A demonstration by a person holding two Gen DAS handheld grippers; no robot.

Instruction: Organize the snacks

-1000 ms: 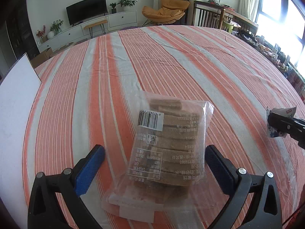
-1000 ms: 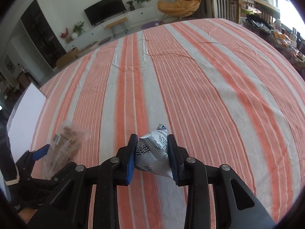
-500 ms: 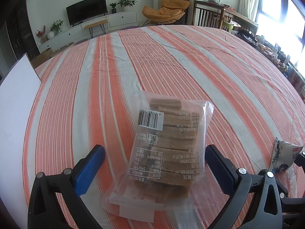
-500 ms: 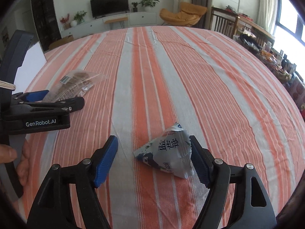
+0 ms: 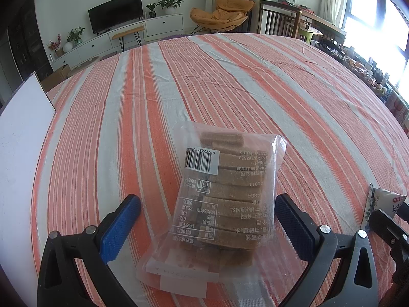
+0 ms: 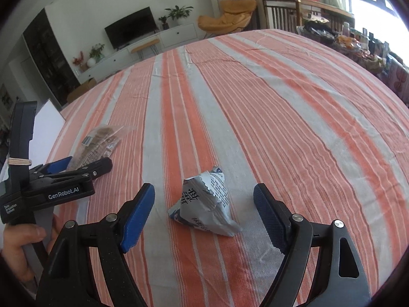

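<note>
A clear bag of brown biscuits (image 5: 225, 204) lies flat on the striped tablecloth between the wide-open fingers of my left gripper (image 5: 207, 217); neither pad visibly touches it. It also shows in the right wrist view (image 6: 102, 140), with the left gripper (image 6: 84, 165) around it. A small white-and-blue snack packet (image 6: 207, 202) lies on the cloth between the open fingers of my right gripper (image 6: 204, 209), apart from both pads. The packet shows at the right edge of the left wrist view (image 5: 383, 202).
A white board (image 5: 18, 138) stands at the table's left edge. The orange-and-white striped cloth (image 6: 255, 102) covers the table beyond both grippers. Chairs and cluttered goods (image 6: 358, 41) line the far right side.
My right gripper opened and let the small packet down onto the cloth beside the left gripper. The left gripper and the biscuit bag have not moved.
</note>
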